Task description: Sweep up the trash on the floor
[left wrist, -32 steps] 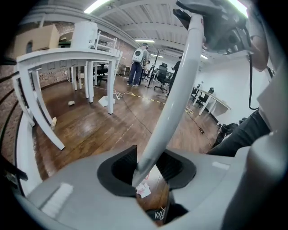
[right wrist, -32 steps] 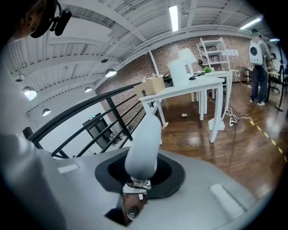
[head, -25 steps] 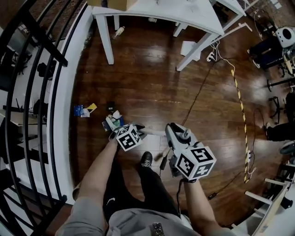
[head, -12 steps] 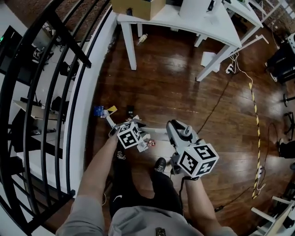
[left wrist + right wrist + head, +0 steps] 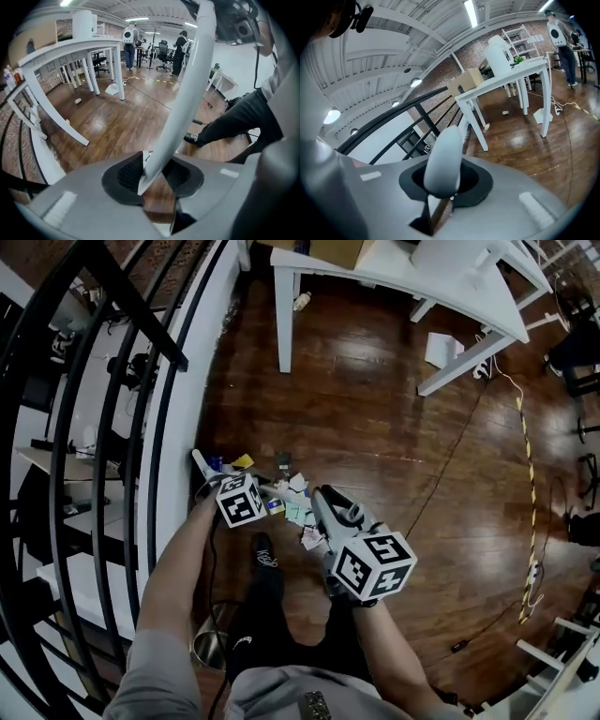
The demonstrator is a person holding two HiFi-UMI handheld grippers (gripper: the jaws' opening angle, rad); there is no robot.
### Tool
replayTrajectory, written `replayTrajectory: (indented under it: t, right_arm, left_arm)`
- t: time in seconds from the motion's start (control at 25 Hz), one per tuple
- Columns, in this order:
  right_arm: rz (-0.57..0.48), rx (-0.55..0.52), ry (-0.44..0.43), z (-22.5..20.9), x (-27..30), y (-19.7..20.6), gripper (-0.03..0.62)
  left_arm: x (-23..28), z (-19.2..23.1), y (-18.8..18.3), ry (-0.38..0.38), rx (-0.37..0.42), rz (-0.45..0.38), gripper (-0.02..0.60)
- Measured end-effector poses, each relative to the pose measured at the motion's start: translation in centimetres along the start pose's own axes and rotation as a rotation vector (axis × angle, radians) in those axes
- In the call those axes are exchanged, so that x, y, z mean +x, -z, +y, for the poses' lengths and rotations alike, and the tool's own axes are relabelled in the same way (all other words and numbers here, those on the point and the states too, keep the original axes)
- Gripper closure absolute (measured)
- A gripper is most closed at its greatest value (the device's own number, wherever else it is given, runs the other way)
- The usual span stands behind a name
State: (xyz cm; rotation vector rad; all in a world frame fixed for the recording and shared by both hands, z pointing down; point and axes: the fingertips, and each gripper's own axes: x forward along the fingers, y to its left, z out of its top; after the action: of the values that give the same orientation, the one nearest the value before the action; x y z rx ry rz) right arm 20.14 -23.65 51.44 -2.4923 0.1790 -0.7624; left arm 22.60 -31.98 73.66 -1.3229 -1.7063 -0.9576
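- Dark, glossy wooden floor fills the head view, with a black railing curving along it from 7 round to 11 o'clock.
- Closest in, at 6 o'clock, we have the person's dark trouser legs and one black shoe planted on the boards.
- Just past that, the right gripper sits at 5 o'clock of centre. Its jaws are clamped on a rounded pale handle end poking up between them.
- Over at its 10 o'clock is the left gripper. A long white handle runs between the pads, touching them, and the jaws are easing open around it.
- I can't tell whether the two grippers hold one tool or two.
- The trash is a loose heap of paper scraps and wrappers on the floor between the two grippers, at 1 o'clock of the shoe.
- A yellow scrap lies at the left gripper's 12 o'clock, near the railing's white base.
- Further out, a black cable trails toward 1 o'clock, and a yellow-and-black striped strip runs down at 3 o'clock.
- Farthest, at 12 o'clock, stands a white table carrying a cardboard box. A small bottle lies on the floor beside its leg.
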Motion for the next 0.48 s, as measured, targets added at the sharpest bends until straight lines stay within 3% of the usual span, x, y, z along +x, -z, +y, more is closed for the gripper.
replayTrajectory:
  t: [0.2, 0.48]
  right_arm:
    - [0.004, 0.000, 0.082, -1.8, -0.3, 0.1, 0.534]
    - [-0.015, 0.023, 0.202, -7.0, -7.3, -0.5, 0.534]
  left_arm:
    - [2.0, 0.5, -1.9, 0.052, 0.035, -0.045, 0.456]
    - [5.3, -4.5, -9.4, 0.130, 0.066, -0.123, 0.456]
